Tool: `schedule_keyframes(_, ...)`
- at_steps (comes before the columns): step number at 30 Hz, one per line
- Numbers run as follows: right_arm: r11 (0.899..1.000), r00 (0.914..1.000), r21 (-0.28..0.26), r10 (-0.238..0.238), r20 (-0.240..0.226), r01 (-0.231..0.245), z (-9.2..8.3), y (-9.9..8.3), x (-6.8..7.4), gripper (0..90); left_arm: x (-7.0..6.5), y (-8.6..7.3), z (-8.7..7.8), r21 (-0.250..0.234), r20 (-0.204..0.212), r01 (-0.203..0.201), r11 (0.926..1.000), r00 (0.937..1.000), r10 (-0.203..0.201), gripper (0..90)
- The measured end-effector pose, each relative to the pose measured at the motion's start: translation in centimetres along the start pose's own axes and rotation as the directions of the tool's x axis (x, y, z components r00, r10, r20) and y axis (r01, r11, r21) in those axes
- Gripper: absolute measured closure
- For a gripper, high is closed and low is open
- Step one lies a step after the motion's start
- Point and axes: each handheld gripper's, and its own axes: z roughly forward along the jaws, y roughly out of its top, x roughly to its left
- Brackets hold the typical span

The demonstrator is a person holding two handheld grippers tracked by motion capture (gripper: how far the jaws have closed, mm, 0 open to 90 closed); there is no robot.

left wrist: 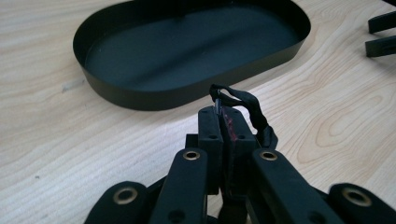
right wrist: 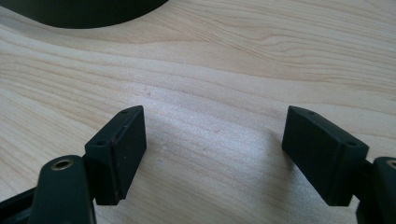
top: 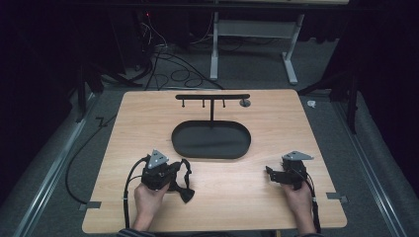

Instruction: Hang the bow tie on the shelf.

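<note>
**Count of things on the tabletop**

One wooden tabletop. One black oval tray with one T-shaped rack rising from it; three small pegs hang under its bar. One black strap, probably a bow tie. One small grey round piece near the far edge. Two hand-held grippers: left hand-held gripper, right hand-held gripper.

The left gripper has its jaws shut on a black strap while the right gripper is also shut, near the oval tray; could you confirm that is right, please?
One detail is wrong: the right gripper is open, its jaws standing wide apart over bare wood in the right gripper view. The rest holds: the left gripper is shut on the black strap, near the oval tray.
</note>
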Motion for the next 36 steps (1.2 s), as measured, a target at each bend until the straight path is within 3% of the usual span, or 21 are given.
schedule_keyframes(13,1.0,1.0,0.0,0.002,0.0,-0.002,0.0,0.0,0.0,22.9,0.0,1.7,-0.4,-0.038,0.04,-0.009,0.9992,0.9991,0.011,87.6)
schedule_keyframes(32,1.0,1.0,0.0,0.002,0.0,-0.002,0.0,0.0,0.0,22.9,-0.5,4.7,-0.2,-0.084,0.059,-0.057,0.9948,0.9963,0.062,87.6)
schedule_keyframes(36,1.0,1.0,0.0,0.002,0.0,-0.002,0.0,0.0,0.0,22.9,-0.3,5.3,-0.3,-0.109,0.114,-0.023,0.9938,0.9928,0.036,87.6)
